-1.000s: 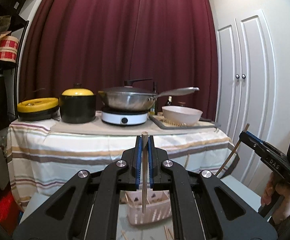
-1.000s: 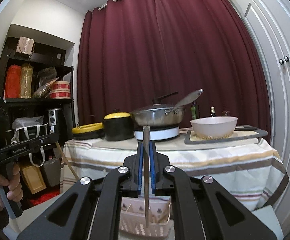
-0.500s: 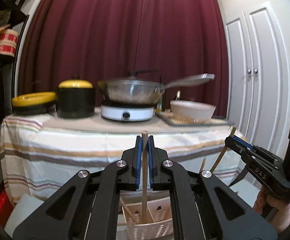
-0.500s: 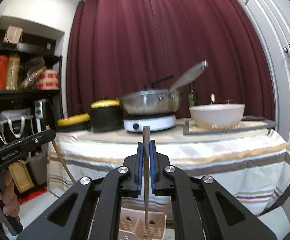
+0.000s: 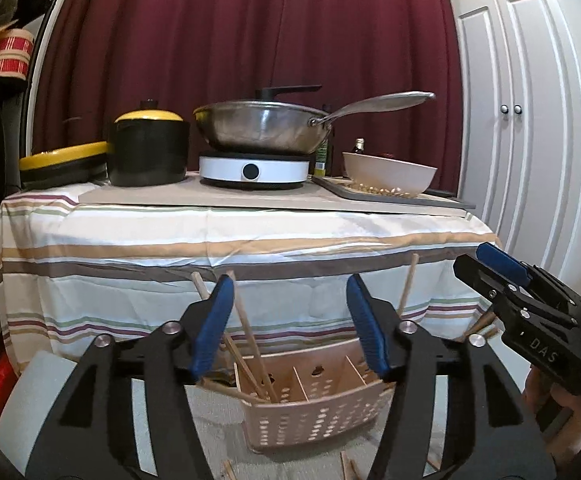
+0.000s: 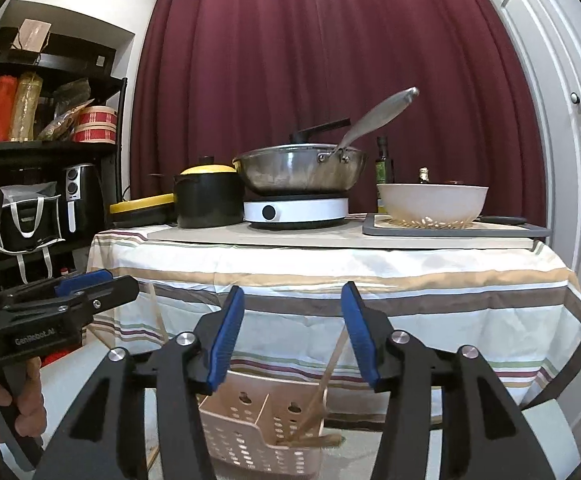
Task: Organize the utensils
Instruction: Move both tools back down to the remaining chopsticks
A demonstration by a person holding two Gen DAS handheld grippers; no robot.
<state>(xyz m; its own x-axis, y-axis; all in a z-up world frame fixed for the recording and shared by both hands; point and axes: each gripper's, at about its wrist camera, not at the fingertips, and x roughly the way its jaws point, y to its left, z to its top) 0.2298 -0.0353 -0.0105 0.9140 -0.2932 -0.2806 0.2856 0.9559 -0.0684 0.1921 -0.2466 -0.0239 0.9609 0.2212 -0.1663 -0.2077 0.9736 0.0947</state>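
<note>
the chopsticks pinched half a second ago are no longer being held: the fingers of the left gripper [image 5: 290,320] and right gripper [image 6: 292,336] are now being kept spread. chopsticks [image 5: 250,344] are being contained, leaning, in the perforated basket [image 5: 314,420] below.

Left gripper [image 5: 290,320] fingers [image 5: 214,320] spread, chopsticks [image 5: 250,344] leaning in pink caddy [image 5: 314,416], right gripper [image 5: 486,268] beside

The left tongs [image 5: 290,320] hide the basket's [image 5: 322,420] left corner and the chopsticks' [image 5: 250,336] lower ends.
</note>
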